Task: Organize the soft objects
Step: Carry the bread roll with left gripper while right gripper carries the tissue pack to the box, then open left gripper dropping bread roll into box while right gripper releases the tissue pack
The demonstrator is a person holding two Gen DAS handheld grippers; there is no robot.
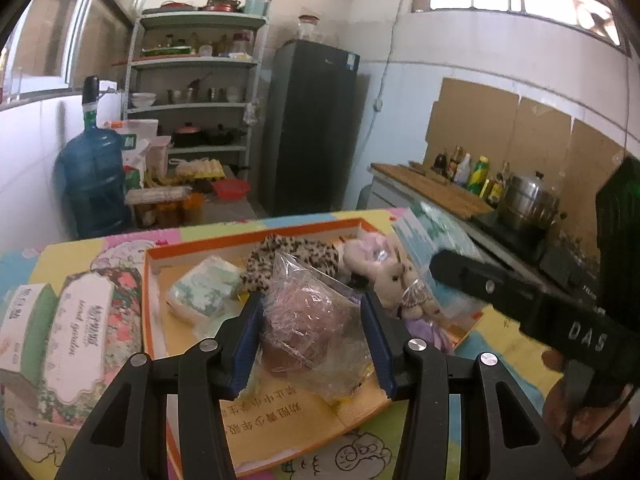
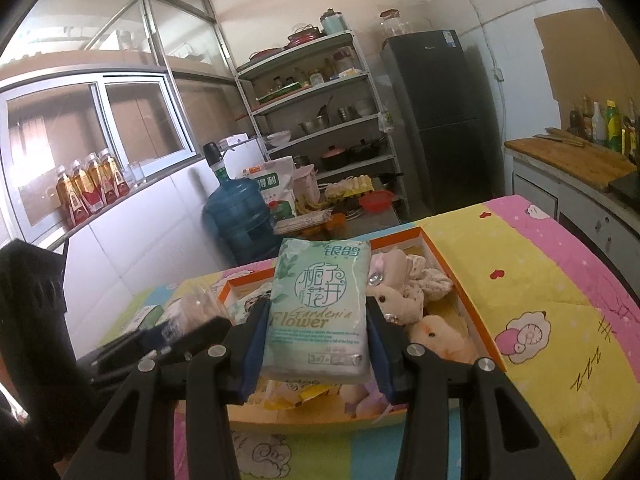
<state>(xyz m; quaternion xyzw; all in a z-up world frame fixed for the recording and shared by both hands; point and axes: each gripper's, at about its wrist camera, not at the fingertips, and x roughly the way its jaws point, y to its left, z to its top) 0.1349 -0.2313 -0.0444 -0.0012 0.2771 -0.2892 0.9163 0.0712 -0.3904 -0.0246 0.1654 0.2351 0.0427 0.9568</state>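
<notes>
Our left gripper (image 1: 314,320) clamps one clear plastic bag (image 1: 312,320) with something pinkish inside, held over the orange-rimmed box (image 1: 256,227). Our right gripper (image 2: 316,340) grips one green tissue pack (image 2: 318,308), upright, above the same box. In the box we count one small tissue pack (image 1: 204,292), one leopard-print cloth (image 1: 292,258) and two plush toys (image 2: 404,300). One floral tissue box (image 1: 86,332) lies just outside the left rim. The quilt (image 2: 540,280) right of the box lies bare.

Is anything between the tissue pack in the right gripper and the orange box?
Nothing visible blocks it. The right gripper holds the tissue pack above the open orange box, where plush toys already lie.
</notes>
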